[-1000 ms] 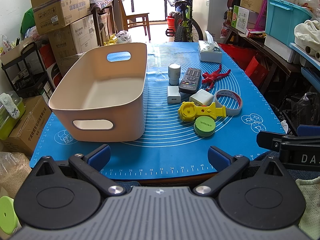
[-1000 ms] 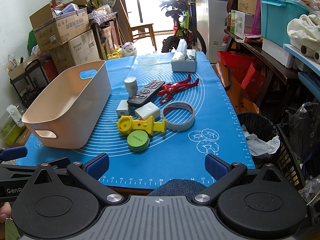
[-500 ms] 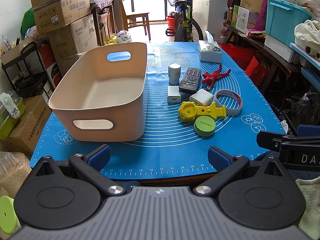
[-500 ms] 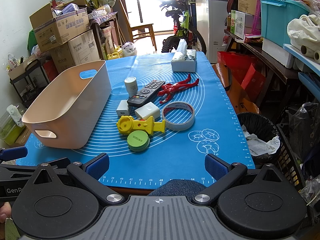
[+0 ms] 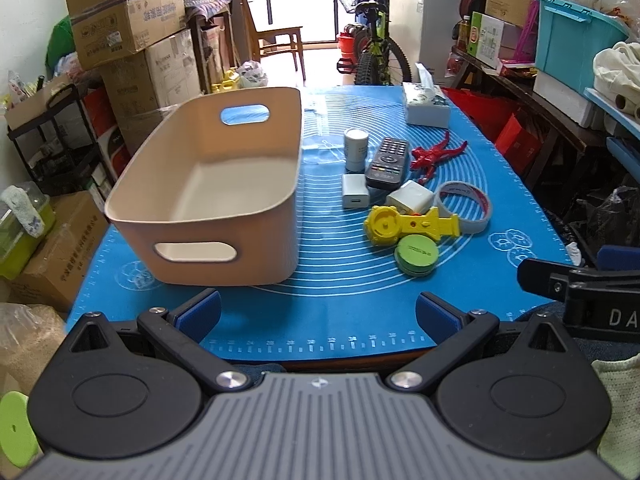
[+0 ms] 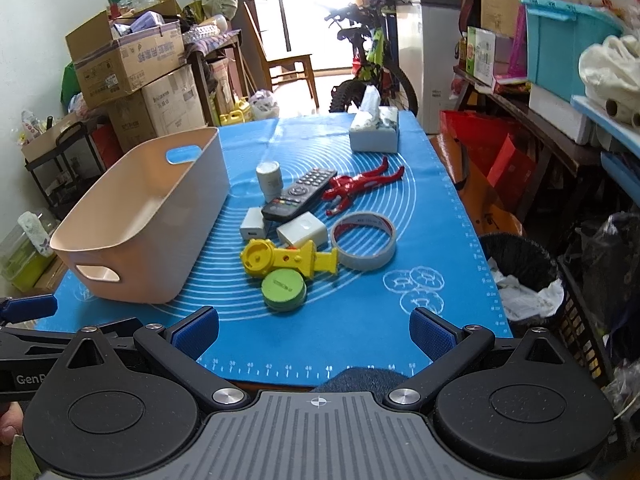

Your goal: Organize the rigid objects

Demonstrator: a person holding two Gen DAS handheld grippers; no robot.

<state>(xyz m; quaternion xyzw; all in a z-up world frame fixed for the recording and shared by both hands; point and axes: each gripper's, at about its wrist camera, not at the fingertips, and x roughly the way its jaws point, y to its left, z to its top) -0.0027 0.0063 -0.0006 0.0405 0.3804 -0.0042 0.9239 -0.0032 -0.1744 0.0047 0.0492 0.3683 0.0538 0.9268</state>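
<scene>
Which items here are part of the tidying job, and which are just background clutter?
Job: beige bin, remote control, red figurine, tape roll, yellow tool, green disc, white chargers.

Lying about: tissue box, bicycle, cardboard boxes.

Daylight is pouring in from the far doorway (image 6: pixel 304 20), blowing out to white there; the fisheye is bending the frame edges, and soft shadows are lying under things on the tabletop (image 6: pixel 360 320).

Both claws alike — black arms, blue pads (image 5: pixel 199 312), silver screws (image 6: pixel 227 395), ribbed grey housing.
</scene>
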